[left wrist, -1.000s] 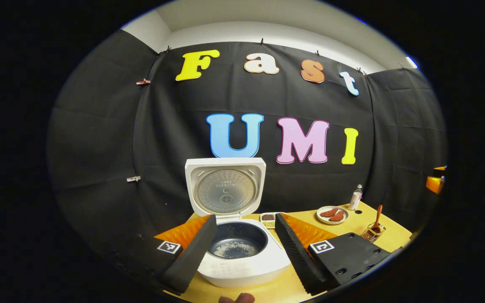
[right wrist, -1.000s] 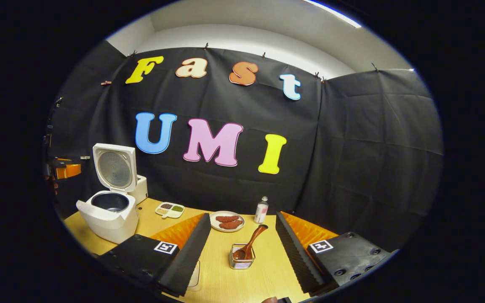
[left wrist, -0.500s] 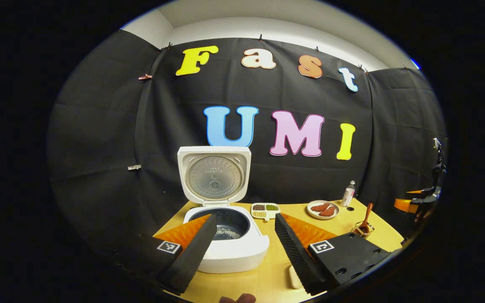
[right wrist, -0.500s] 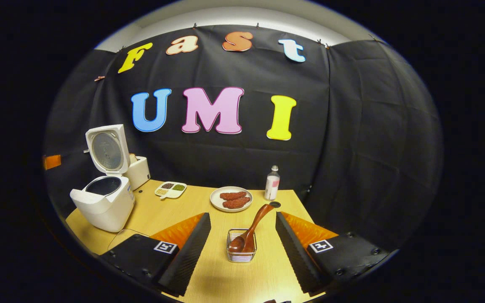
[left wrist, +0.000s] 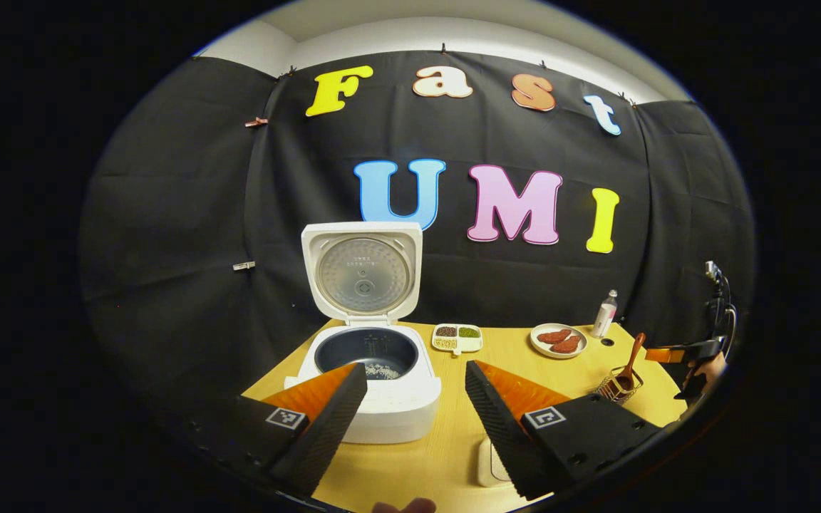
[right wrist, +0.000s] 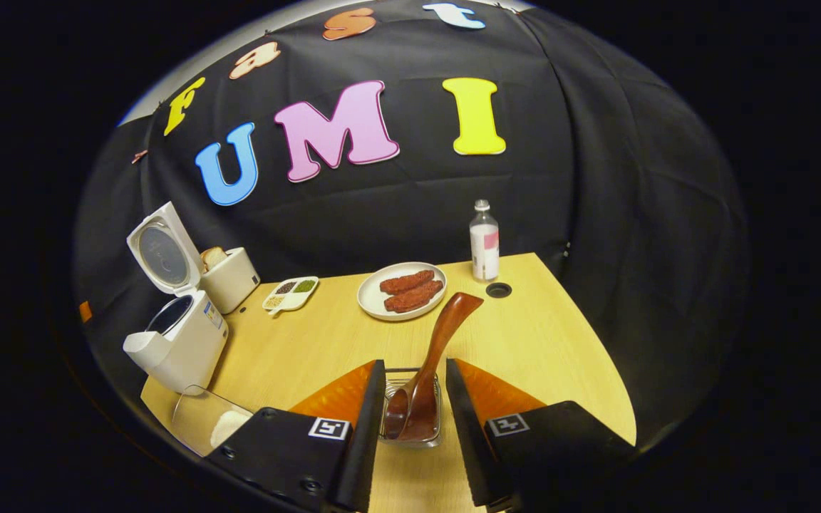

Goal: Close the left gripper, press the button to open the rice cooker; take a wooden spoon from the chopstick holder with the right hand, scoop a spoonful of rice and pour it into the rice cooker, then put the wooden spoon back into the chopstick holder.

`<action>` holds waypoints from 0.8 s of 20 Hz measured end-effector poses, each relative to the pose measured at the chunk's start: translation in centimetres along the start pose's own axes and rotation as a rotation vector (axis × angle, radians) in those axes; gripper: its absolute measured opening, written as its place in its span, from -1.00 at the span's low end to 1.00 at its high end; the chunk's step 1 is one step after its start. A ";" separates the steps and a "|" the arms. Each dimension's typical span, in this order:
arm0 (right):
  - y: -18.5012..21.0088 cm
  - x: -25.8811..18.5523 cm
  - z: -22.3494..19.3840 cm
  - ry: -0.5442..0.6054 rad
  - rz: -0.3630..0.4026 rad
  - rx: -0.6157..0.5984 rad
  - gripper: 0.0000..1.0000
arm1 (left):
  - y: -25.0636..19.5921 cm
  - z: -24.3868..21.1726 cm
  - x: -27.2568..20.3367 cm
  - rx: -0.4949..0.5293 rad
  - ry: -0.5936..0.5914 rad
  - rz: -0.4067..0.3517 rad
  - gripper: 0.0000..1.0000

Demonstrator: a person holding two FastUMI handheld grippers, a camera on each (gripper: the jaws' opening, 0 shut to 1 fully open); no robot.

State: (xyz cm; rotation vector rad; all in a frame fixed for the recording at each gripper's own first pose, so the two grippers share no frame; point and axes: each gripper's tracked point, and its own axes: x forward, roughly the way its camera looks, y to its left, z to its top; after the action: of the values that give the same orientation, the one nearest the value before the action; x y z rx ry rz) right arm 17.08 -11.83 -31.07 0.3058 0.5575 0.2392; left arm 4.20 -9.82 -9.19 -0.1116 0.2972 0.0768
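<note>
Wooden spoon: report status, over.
Right gripper jaws open either side of the holder. Wooden spoon stands in it, ungripped. Left gripper open; rice cooker lid up. Nothing in the way.

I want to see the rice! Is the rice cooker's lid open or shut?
Open. The rice cooker has its lid standing straight up at the back, so you can see the dark pot with a little white rice inside.

The left gripper (left wrist: pixel 410 388) is being held with its fingers spread wide before the rice cooker (left wrist: pixel 371 385), whose lid is standing open; pale grains, probably rice, are lying in the pot. A wooden spoon (left wrist: pixel 628 367) is standing in the chopstick holder (left wrist: pixel 613 388) far right.
</note>
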 end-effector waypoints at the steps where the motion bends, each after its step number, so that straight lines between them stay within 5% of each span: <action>1: -0.4 1.0 -0.5 0.017 0.003 0.011 0.12 | -0.5 -0.3 0.2 -0.005 0.006 0.008 0.92; 5: -1.0 3.9 -1.6 0.039 0.028 0.036 0.11 | -1.8 -1.6 0.2 -0.015 0.031 0.035 0.91; 6: -0.9 4.4 -1.8 0.042 0.040 0.042 -0.06 | -2.0 -1.9 0.2 -0.012 0.039 0.042 0.91; 7: -0.7 4.9 -1.9 0.044 0.051 0.053 0.10 | -2.1 -2.4 0.3 -0.008 0.048 0.049 0.92; 10: -0.6 6.1 -2.2 0.045 0.059 0.070 0.10 | -2.0 -3.2 -0.1 0.000 0.067 0.067 0.91; 12: -0.9 6.6 -2.3 0.037 0.049 0.067 -0.29 | -1.7 -3.5 -0.5 0.009 0.075 0.079 0.92; 16: -0.8 6.0 -2.3 0.012 0.068 0.052 -0.52 | -1.1 -4.0 -0.8 0.017 0.088 0.090 0.92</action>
State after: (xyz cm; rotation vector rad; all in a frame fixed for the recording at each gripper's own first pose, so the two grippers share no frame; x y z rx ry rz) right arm 20.84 -10.22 -36.01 0.3743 0.5659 0.2930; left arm 2.39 -11.40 -12.67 -0.0846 0.3908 0.1588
